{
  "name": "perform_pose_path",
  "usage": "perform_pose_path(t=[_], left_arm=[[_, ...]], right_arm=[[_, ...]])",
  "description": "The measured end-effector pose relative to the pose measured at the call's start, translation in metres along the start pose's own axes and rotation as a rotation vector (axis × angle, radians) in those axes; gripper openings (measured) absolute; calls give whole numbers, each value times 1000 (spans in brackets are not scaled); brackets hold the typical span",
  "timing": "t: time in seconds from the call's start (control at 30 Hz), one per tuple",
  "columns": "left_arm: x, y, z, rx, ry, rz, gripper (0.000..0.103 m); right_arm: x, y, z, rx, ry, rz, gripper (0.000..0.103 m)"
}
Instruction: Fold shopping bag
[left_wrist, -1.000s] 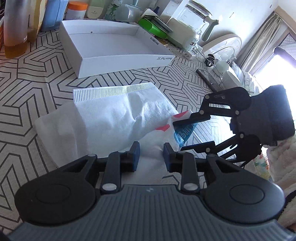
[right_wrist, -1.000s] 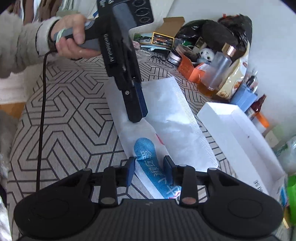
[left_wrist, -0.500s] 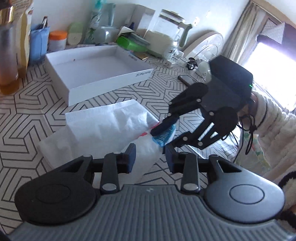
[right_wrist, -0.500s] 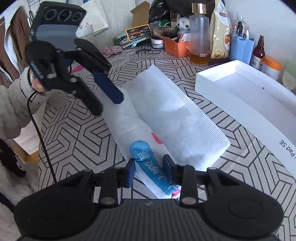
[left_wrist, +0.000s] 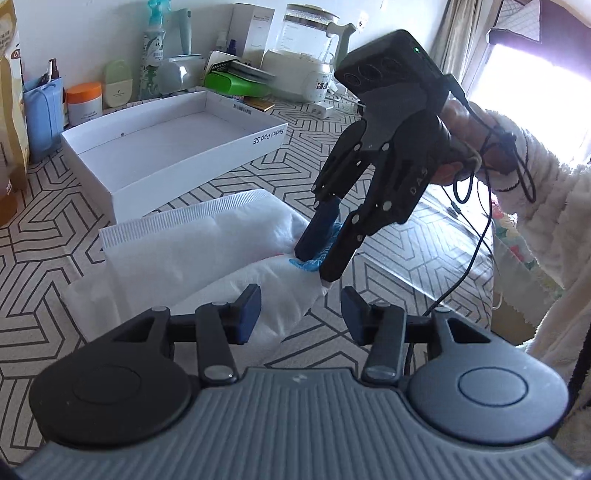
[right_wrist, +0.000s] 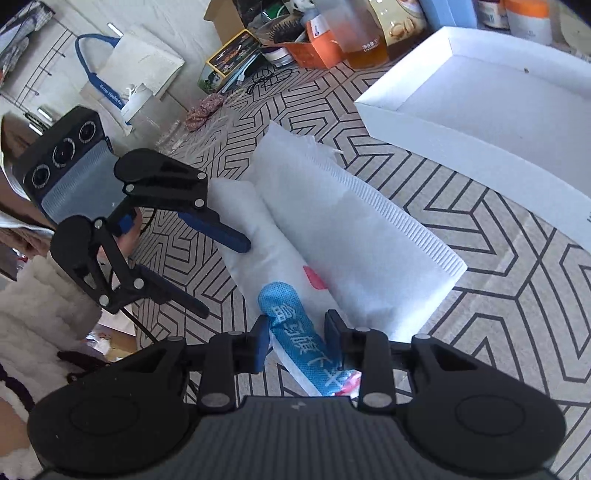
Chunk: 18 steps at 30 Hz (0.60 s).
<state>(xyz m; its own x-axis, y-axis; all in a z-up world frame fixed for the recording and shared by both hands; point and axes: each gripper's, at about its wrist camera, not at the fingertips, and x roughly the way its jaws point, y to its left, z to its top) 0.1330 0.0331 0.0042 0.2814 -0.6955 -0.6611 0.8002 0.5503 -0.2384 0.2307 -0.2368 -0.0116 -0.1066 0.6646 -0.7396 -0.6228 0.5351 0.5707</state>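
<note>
Two grippers, one bag: both tools meet at the bag's printed end.
Table (left_wrist: 44, 236): geometric-patterned cloth, cluttered along its far edge.
White box (left_wrist: 177, 147): open, lying just behind the bag.
Shopping bag (left_wrist: 192, 254): white, loosely folded lengthwise on the table, its blue printed end (right_wrist: 295, 332) lifted off the cloth.
Right gripper (left_wrist: 314, 258): jaws closing, pads pressing the blue printed end between them.
Left gripper (left_wrist: 301, 312): jaws opening, standing apart on either side of the bag's near fold without pressing it.
</note>
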Motion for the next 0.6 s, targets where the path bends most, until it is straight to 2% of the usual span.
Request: perform_pose_path(t=[0.1, 0.13, 0.23, 0.3, 0.4, 0.5, 0.6], left_arm=[[3, 2, 3, -26, 20, 7, 46], [3, 3, 5, -32, 27, 11, 43], [-4, -11, 9, 54, 20, 40, 42], [-11, -22, 11, 126, -6, 68, 44], [-15, -24, 16, 141, -47, 47, 59], [1, -16, 16, 118, 43, 53, 61], [2, -10, 10, 127, 26, 36, 61]], right_arm=[[-1, -11, 1, 38, -8, 43, 31], [-2, -12, -1, 35, -16, 52, 31], [-4, -10, -5, 16, -38, 45, 31], [-3, -8, -5, 2, -45, 34, 31], [-2, -1, -5, -34, -48, 2, 31], [-2, -2, -5, -29, -49, 4, 31], [-3, -6, -4, -16, -47, 20, 31]])
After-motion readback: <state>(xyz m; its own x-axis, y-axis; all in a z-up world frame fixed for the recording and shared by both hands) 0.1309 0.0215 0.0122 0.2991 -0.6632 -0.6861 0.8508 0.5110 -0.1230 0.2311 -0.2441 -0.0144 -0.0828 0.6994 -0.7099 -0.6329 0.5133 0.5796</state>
